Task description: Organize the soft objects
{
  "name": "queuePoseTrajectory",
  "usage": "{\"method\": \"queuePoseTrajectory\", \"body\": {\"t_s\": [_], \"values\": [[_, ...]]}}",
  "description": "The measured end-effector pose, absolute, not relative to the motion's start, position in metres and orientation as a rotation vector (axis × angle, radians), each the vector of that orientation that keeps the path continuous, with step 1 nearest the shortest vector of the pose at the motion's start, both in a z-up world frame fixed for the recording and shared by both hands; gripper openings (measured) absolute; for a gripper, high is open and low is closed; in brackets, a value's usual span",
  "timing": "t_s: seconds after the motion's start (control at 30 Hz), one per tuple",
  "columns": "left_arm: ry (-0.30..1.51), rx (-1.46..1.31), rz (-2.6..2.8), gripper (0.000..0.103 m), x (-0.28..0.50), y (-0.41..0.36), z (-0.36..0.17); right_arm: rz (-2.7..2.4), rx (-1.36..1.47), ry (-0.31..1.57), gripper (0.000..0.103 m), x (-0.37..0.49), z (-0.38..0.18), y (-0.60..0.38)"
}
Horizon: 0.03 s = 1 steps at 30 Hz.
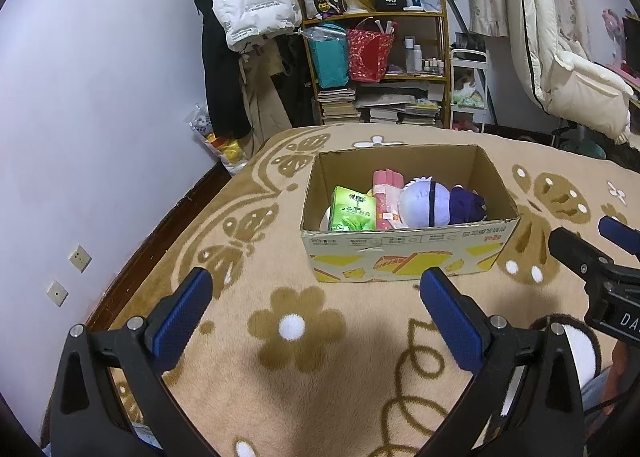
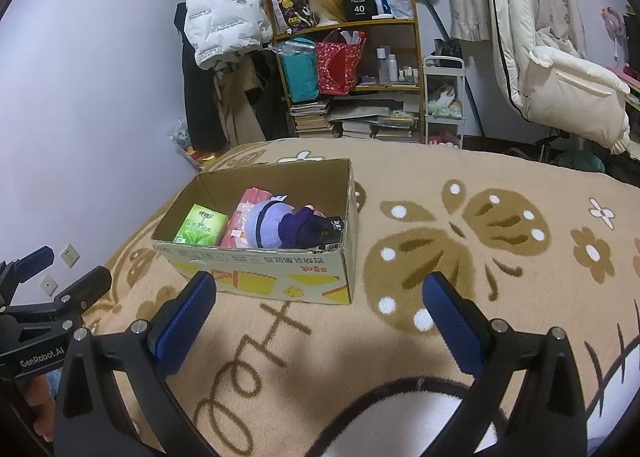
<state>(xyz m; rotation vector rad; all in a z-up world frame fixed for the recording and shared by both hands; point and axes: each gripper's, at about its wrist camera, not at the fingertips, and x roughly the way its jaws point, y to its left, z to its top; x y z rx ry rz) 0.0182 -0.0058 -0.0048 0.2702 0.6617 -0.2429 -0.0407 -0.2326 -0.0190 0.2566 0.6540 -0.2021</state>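
Left gripper (image 1: 316, 309) hangs wide open and empty, low in the frame over the beige flowered blanket (image 1: 304, 377). Centre frame sits the cardboard box (image 1: 408, 253): green tissue pack (image 1: 352, 215) at its left end, pink packet (image 1: 384, 197) beside it, then the lavender-headed plush doll (image 1: 432, 203) lying right. Right gripper (image 2: 320, 313) is spread apart too, holding nothing, near the box's front right corner.

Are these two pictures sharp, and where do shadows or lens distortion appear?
Left wrist view: sharp; fisheye bends the wall; soft shadow on the blanket before the left hand-held gripper. Right wrist view: sharp; dark corners; similar shadow near the right hand-held gripper; cardboard box evenly lit.
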Motion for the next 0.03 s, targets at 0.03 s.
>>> {"method": "queuePoseTrajectory", "body": {"t_s": [0.03], "values": [[0.660, 0.273, -0.242, 0.102, 0.0177, -0.0059, -0.0048, -0.202, 0.259, 0.654, 0.103, -0.0418, -0.0188, -0.2344]]}}
